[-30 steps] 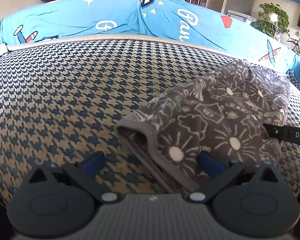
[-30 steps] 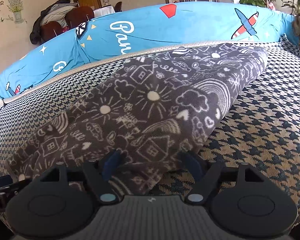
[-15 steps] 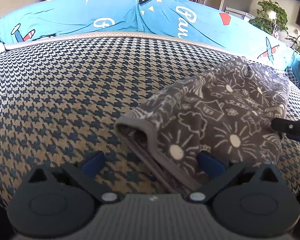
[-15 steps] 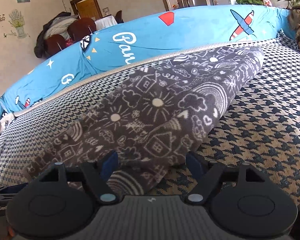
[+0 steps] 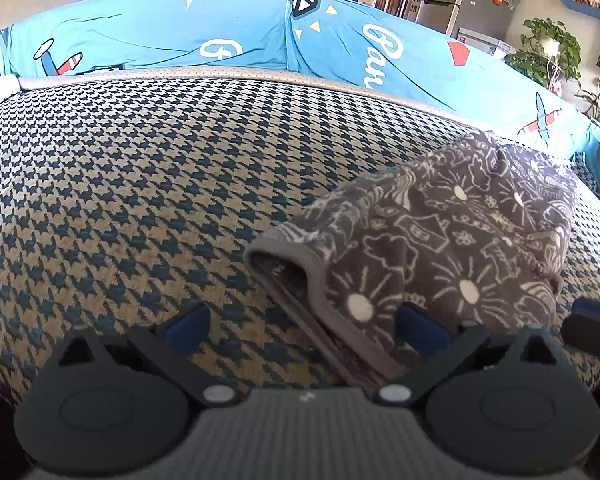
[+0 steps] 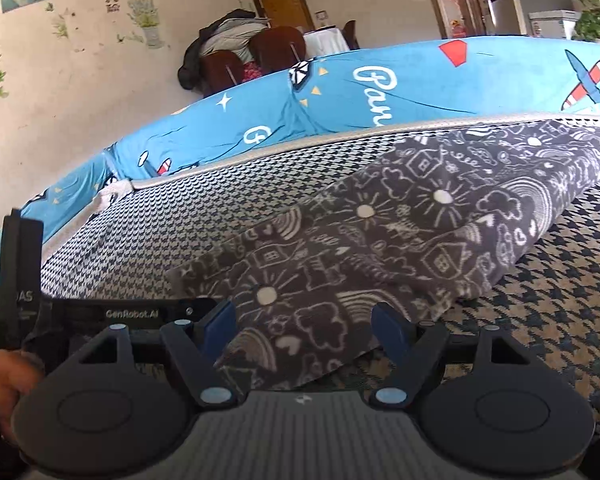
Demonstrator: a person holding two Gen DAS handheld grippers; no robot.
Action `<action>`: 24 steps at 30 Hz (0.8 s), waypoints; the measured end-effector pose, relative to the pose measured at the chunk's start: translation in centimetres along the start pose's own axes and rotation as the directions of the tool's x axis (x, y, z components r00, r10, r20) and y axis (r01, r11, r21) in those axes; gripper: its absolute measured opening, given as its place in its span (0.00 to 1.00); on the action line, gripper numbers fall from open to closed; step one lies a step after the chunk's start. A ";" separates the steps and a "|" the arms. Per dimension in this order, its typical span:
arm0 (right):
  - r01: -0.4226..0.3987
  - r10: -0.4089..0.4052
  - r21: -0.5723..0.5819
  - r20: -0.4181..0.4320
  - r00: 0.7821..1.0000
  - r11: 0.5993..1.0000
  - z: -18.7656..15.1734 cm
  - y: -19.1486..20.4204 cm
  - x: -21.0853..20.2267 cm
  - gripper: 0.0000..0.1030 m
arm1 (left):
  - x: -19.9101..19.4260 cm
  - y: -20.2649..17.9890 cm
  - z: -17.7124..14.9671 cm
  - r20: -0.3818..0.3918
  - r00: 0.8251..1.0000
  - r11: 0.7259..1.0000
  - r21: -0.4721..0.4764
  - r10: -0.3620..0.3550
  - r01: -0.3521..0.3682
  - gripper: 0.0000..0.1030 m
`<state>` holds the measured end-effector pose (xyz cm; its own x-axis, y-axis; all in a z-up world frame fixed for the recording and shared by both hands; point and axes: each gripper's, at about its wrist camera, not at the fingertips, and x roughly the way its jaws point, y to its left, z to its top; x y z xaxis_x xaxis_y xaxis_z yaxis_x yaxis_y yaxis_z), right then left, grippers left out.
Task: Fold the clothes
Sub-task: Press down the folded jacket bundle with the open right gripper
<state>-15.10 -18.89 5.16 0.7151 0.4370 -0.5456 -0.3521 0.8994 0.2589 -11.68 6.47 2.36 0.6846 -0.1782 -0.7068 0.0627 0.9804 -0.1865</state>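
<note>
Swinging up and sideways, the right gripper (image 6: 304,330) now sees more wall; the left gripper (image 5: 302,326) barely shifts. Both stand with jaws wide, holding nothing. The grey patterned garment (image 5: 440,240) lies folded on the houndstooth cushion (image 5: 140,180). Next, I'd guess, comes pinching its near hem for another fold.

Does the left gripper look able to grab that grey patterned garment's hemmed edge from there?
Probably yes: the left gripper stands open, the grey garment has its hemmed edge between the fingers, nothing blocking.
</note>
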 end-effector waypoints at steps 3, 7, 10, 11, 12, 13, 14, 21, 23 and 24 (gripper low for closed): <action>-0.033 0.032 -0.049 -0.018 0.999 0.998 -0.4 1.2 0.4 0.73 | 0.0 0.5 0.2 0.006 1.000 0.999 -0.033 -0.008 0.008 1.00; -0.086 0.083 -0.096 -0.038 0.996 0.992 -0.7 2.7 0.9 0.73 | 0.0 1.5 0.6 0.006 1.000 0.996 -0.086 -0.020 0.020 1.00; -0.108 0.101 -0.117 -0.059 0.993 0.987 -1.1 3.7 1.5 0.73 | 0.1 2.3 0.8 0.010 1.000 0.992 -0.122 -0.009 0.010 1.00; -0.112 0.104 -0.121 -0.072 0.992 0.986 -1.3 3.9 1.9 0.73 | 0.2 2.5 0.9 0.012 1.000 0.991 -0.131 -0.002 0.003 1.00; -0.109 0.099 -0.129 -0.084 0.992 0.986 -1.5 4.1 2.2 0.73 | 0.3 2.7 1.1 0.014 1.000 0.990 -0.139 0.007 -0.005 1.00; -0.099 0.087 -0.138 -0.095 0.992 0.985 -1.7 4.3 2.5 0.73 | 0.4 2.9 1.2 0.016 1.000 0.989 -0.147 0.016 -0.013 1.00; -0.091 0.076 -0.147 -0.104 0.992 0.985 -1.9 4.4 2.7 0.73 | 0.5 3.1 1.3 0.018 1.000 0.988 -0.154 0.025 -0.022 1.00; -0.073 0.056 -0.175 -0.099 0.993 0.982 -2.1 4.7 2.6 0.73 | 1.7 3.6 2.4 0.025 0.995 0.983 -0.160 0.095 -0.090 1.00; -0.064 0.044 -0.206 -0.097 0.994 0.977 -2.1 5.1 2.6 0.73 | 2.1 3.6 2.6 0.019 0.993 0.982 -0.156 0.113 -0.108 1.00; -0.058 0.038 -0.223 -0.097 0.995 0.973 -2.1 5.4 2.6 0.73 | 2.4 3.5 2.7 0.016 0.993 0.981 -0.153 0.119 -0.116 1.00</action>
<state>-16.42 -12.96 3.44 0.6396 0.4678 -0.6099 -0.5191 0.8481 0.1061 -7.86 9.71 1.87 0.6987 -0.0585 -0.7130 -0.1286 0.9701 -0.2057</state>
